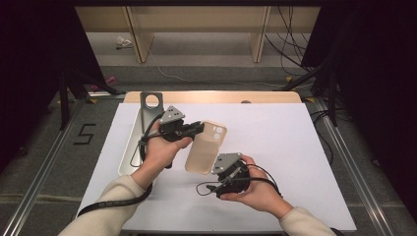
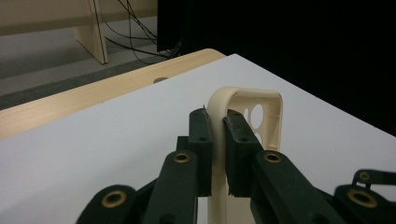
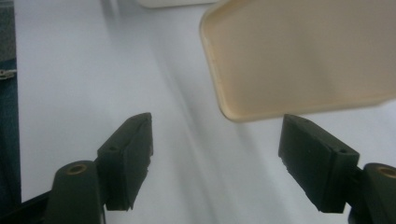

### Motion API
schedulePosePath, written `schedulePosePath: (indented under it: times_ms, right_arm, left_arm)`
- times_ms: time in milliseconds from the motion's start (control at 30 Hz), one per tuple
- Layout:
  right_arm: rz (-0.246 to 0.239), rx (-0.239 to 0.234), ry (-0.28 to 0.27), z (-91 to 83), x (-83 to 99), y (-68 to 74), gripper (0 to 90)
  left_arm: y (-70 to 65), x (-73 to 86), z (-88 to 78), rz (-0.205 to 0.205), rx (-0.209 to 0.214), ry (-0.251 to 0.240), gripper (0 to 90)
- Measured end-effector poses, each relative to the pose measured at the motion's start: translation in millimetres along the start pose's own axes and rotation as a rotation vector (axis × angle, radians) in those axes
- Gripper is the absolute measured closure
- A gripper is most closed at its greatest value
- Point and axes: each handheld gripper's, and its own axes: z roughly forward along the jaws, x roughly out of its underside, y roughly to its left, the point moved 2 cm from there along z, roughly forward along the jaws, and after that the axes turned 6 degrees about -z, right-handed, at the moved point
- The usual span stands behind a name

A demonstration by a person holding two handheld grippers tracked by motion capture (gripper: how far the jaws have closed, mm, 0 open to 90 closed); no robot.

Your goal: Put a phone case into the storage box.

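Observation:
A cream phone case (image 1: 205,147) with camera holes hangs above the white table top, tilted. My left gripper (image 1: 198,127) is shut on its upper rim; in the left gripper view both pads pinch the curved corner of the case (image 2: 243,103). My right gripper (image 1: 216,178) sits at the case's lower end, held in a hand. In the right gripper view its jaws stand wide apart with nothing between them, and the case's bottom edge (image 3: 299,60) floats just beyond the fingertips (image 3: 135,140).
A long pale tray (image 1: 129,147) lies along the left side of the white table (image 1: 295,147), with a grey metal bracket (image 1: 150,102) holding a round hole at its far end. Wooden shelving legs and cables stand on the floor beyond.

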Motion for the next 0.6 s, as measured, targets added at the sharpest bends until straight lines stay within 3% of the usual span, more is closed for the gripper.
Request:
schedulePosePath:
  times_ms: [100, 600]
  right_arm:
    - [0.036, 0.005, -0.006, -2.7, 1.8, -3.4, 26.7]
    - [0.122, 0.055, -0.022, -11.3, 21.0, -18.2, 24.7]
  left_arm:
    - [2.2, -0.4, -2.2, 0.027, -0.005, -0.010, 82.5]
    - [17.7, -0.3, -14.5, 0.011, 0.004, -0.058, 82.4]
